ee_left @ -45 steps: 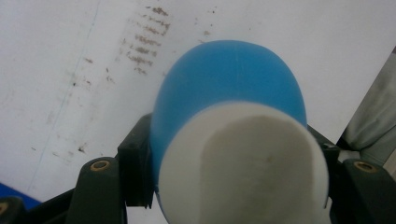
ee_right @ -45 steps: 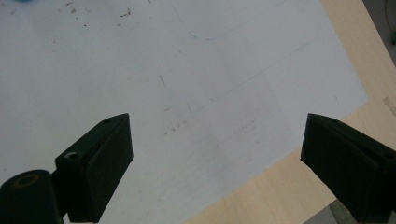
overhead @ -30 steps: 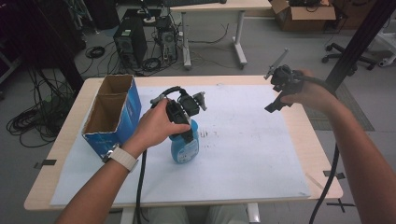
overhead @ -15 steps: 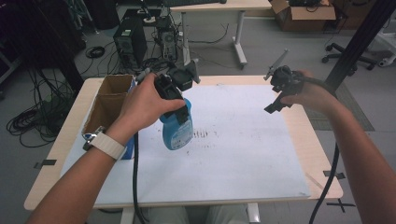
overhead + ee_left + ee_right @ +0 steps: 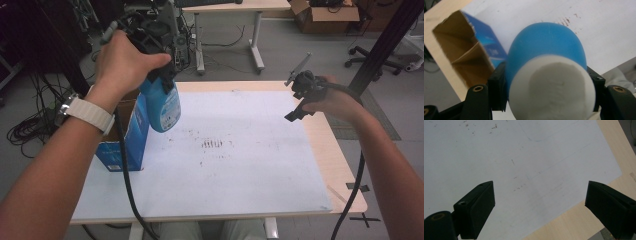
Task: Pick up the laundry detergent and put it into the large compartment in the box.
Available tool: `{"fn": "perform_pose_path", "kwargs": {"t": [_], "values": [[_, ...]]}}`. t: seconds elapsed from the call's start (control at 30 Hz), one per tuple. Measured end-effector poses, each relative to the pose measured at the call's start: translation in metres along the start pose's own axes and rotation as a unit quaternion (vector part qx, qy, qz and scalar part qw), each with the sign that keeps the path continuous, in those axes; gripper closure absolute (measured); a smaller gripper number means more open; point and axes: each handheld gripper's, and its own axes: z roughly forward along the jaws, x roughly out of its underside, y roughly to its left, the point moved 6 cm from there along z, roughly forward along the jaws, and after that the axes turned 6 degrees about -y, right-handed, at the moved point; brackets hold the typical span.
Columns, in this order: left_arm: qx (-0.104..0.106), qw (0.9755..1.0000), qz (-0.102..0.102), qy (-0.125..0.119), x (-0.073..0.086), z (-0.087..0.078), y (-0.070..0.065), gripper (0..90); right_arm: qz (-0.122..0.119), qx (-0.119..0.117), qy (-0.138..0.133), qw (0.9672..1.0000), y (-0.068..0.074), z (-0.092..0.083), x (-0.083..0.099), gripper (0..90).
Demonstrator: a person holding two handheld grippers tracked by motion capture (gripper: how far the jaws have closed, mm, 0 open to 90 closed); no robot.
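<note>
My left gripper (image 5: 546,87) is clamped on the blue bottle (image 5: 162,102) just below its white cap (image 5: 552,87), one jaw each side. Bottle hangs in the air over the table's (image 5: 320,145) 10 o'clock corner, right beside the open box (image 5: 125,135). Smooth rounded plastic, so prob slippery; looks stiff enough, weight unknown w/o seeing fill level. Neck's the spot to grip, the wide belly would slide. My right gripper (image 5: 539,202) hovers at 2 o'clock, jaws spread wide, nothing in them.
</note>
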Motion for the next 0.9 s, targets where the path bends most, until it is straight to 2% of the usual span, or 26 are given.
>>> {"fn": "perform_pose_path", "kwargs": {"t": [0.03,0.1,0.17,0.2,0.23,0.33,0.37,0.4,0.43,0.47,0.5,0.67,0.73,0.77,0.83,0.9], "values": [[0.000,1.0000,0.000,0.000,0.000,0.000,0.000,37.3,-0.001,-0.001,0.000,1.0000,0.000,0.000,0.000,9.0],[-0.008,0.9995,-0.029,-0.002,0.000,-0.007,0.013,37.3,-0.002,-0.001,0.000,1.0000,0.000,0.000,-0.001,9.0],[-0.014,0.9986,-0.050,-0.002,0.002,-0.009,0.024,37.3,-0.001,0.000,0.000,1.0000,0.000,0.000,-0.001,9.1],[-0.014,0.9986,-0.050,-0.002,0.002,-0.009,0.024,37.3,-0.001,0.000,0.000,1.0000,0.000,0.000,-0.001,9.1],[-0.016,0.9980,-0.061,-0.003,0.003,-0.011,0.030,37.3,-0.001,-0.001,0.001,1.0000,-0.001,0.000,0.000,9.1],[-0.025,0.9955,-0.092,-0.002,0.008,-0.015,0.046,37.3,-0.001,0.000,0.001,1.0000,-0.002,0.001,0.000,9.1],[-0.038,0.9936,-0.107,-0.002,0.011,-0.018,0.055,37.3,-0.001,0.000,0.001,1.0000,-0.003,0.002,0.000,9.1],[-0.038,0.9936,-0.107,-0.002,0.011,-0.018,0.055,37.3,-0.001,0.000,0.001,1.0000,-0.003,0.002,0.000,9.1],[-0.050,0.9911,-0.124,-0.002,0.014,-0.020,0.064,37.3,-0.002,-0.001,0.001,1.0000,-0.002,0.003,-0.001,9.1],[-0.050,0.9911,-0.124,-0.002,0.014,-0.020,0.064,37.3,-0.002,-0.001,0.001,1.0000,-0.002,0.003,-0.001,9.1],[-0.060,0.9889,-0.136,-0.002,0.016,-0.021,0.072,37.3,-0.003,-0.002,0.001,1.0000,-0.002,0.004,-0.002,9.0],[-0.081,0.9832,-0.164,-0.007,0.021,-0.024,0.088,37.3,-0.005,-0.002,0.004,1.0000,-0.001,0.005,-0.002,9.1],[-0.082,0.9824,-0.168,-0.009,0.021,-0.024,0.091,37.3,-0.004,-0.003,0.004,1.0000,-0.002,0.005,-0.002,9.1],[-0.084,0.9808,-0.175,-0.011,0.023,-0.025,0.096,37.3,-0.002,-0.002,0.004,1.0000,-0.002,0.005,-0.001,9.1],[-0.088,0.9791,-0.183,-0.016,0.024,-0.026,0.100,37.3,-0.001,-0.002,0.005,1.0000,-0.003,0.005,-0.001,9.1],[-0.092,0.9782,-0.186,-0.014,0.025,-0.025,0.104,37.3,0.000,-0.002,0.006,1.0000,-0.003,0.006,-0.001,9.0]]}}
